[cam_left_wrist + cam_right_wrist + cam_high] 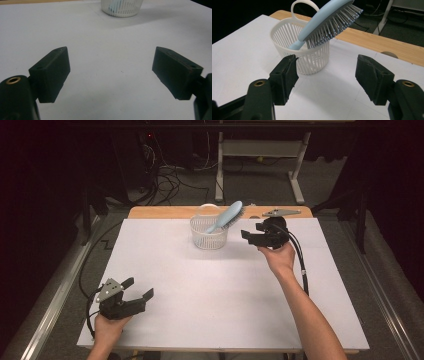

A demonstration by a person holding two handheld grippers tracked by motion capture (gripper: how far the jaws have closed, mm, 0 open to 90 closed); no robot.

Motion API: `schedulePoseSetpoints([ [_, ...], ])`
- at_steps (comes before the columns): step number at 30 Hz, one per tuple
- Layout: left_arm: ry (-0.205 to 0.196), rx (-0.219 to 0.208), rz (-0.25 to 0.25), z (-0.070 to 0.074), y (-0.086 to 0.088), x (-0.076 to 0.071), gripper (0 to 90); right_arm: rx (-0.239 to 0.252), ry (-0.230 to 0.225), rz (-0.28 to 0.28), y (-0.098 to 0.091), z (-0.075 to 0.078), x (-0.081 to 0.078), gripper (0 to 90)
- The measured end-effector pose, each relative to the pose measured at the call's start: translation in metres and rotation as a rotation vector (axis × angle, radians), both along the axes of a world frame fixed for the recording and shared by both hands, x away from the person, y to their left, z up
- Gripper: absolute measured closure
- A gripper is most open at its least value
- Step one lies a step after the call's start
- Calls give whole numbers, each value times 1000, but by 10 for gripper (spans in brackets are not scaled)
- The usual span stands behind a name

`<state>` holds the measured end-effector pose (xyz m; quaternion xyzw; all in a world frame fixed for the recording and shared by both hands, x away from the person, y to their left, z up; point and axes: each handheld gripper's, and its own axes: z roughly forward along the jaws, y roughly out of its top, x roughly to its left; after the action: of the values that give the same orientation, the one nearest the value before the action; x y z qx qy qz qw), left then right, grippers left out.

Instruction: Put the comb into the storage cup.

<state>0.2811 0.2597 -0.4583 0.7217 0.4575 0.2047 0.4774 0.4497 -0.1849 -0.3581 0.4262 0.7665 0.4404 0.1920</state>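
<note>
A light blue hairbrush (227, 216) (329, 23) stands handle-down in a white slatted basket (208, 233) (308, 53) at the far middle of the white table, its bristled head leaning out over the rim to the right. My right gripper (246, 236) (327, 75) hovers just right of the basket, pointing at it, jaws open with nothing between them. My left gripper (140, 289) (111, 72) rests at the near left of the table, jaws wide open and empty. The basket (122, 7) appears far off at the top of the left gripper view.
A white sheet (200, 290) covers the table, with a wooden strip (165, 212) along the far edge. A grey three-cornered plate (281, 212) lies on that strip. Beyond the table are a desk frame (260, 160) and floor cables (170, 175).
</note>
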Motion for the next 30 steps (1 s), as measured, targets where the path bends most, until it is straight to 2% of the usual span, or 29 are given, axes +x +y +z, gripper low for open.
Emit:
schedulePoseSetpoints([
  [30,1,-1,1,0,0,-1,142,16,-29,-4,-34,-2,-31,330],
])
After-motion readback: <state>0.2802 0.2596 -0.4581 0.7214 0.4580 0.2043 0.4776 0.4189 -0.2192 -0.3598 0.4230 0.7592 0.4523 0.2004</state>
